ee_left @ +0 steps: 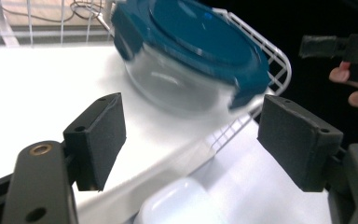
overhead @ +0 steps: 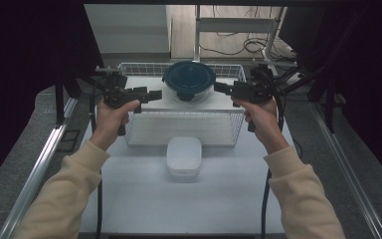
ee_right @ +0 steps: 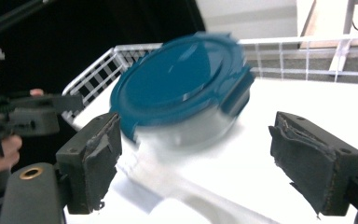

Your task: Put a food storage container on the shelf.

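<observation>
A round glass container (overhead: 189, 79) with a dark blue clip-on lid sits inside a white wire basket (overhead: 184, 128), at the middle of its back. My left gripper (overhead: 154, 94) hovers just left of the container, jaws open and holding nothing. My right gripper (overhead: 220, 88) hovers just right of it, also open, with a small gap to the lid. In the left gripper view the container (ee_left: 191, 51) lies beyond the spread jaws of the left gripper (ee_left: 191, 126). The right gripper view shows the container (ee_right: 182, 88) ahead of the right gripper (ee_right: 196, 149), blurred.
A white rounded box (overhead: 183, 155) lies on the white table (overhead: 179, 209) right in front of the basket. Metal rails run along both table sides. Cables and a white frame stand behind the basket. Dark screens close in on the left and right.
</observation>
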`<move>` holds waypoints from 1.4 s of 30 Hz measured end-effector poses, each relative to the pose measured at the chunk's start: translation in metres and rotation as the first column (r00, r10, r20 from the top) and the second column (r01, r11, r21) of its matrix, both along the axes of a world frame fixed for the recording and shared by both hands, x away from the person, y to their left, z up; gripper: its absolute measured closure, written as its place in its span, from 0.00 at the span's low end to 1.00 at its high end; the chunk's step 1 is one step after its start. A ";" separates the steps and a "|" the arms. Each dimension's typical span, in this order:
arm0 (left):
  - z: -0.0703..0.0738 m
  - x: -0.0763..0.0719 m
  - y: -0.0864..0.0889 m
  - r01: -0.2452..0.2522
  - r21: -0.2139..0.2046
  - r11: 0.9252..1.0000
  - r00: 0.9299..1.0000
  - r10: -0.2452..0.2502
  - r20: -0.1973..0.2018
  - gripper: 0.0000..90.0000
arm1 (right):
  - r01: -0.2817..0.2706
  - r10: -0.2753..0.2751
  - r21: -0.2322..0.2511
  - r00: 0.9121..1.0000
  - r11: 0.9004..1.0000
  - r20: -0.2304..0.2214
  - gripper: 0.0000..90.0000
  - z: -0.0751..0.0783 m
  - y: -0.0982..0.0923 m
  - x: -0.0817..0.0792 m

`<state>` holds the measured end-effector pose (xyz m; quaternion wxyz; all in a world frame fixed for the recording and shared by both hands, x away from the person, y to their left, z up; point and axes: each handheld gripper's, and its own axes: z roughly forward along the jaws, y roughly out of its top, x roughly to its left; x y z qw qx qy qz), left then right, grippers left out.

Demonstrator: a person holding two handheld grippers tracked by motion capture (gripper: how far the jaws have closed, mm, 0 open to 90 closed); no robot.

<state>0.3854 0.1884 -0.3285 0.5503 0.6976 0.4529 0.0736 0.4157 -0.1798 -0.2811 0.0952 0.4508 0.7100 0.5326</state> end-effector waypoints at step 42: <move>-0.167 -0.140 0.001 0.076 0.284 0.956 0.994 -0.052 -0.092 0.32 | -0.158 0.142 -0.236 0.986 0.959 -0.084 0.25 -0.190 -0.041 -0.137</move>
